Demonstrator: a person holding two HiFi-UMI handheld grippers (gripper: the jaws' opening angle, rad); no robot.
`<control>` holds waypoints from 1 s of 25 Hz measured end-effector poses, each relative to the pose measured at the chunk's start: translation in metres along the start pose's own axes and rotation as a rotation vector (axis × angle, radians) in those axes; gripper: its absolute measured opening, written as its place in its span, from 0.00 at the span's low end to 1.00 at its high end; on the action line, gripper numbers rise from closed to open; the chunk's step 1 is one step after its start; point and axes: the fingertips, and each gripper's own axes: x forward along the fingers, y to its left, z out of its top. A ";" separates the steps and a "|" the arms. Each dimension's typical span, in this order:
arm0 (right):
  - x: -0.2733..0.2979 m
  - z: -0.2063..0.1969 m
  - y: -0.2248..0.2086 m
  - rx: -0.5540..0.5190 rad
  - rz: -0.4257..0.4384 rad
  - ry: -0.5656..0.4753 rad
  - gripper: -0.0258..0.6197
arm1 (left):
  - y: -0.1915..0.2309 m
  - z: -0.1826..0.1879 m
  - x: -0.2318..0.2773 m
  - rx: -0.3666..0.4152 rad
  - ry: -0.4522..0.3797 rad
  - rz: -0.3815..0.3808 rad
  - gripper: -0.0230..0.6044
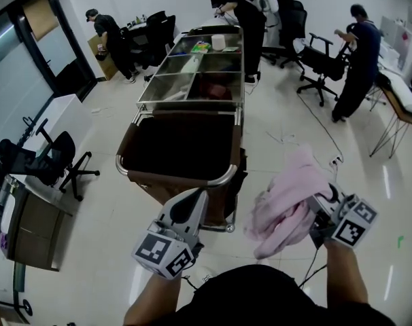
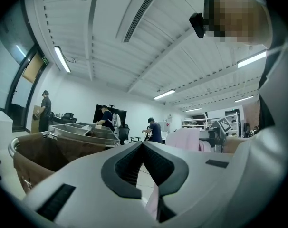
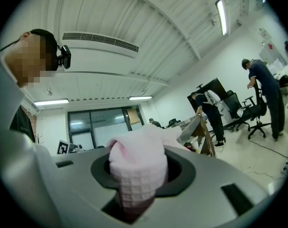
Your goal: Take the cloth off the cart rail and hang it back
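R fingers on cloth, clear of cart rail

Left hand-held gripper jaws together; right hand-held gripper clamping cloth.

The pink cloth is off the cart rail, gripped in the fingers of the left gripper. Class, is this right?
Wrong gripper. The pink cloth is off the cart rail, gripped in the fingers of the right gripper, as the right gripper view shows.
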 end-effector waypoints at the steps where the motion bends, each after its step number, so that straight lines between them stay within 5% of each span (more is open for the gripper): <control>1: 0.000 0.001 -0.001 0.001 0.000 -0.003 0.28 | 0.002 0.000 -0.002 0.004 -0.001 0.012 0.04; 25: -0.006 0.030 0.012 -0.009 0.029 -0.028 0.28 | 0.020 0.008 -0.034 0.037 -0.013 0.101 0.04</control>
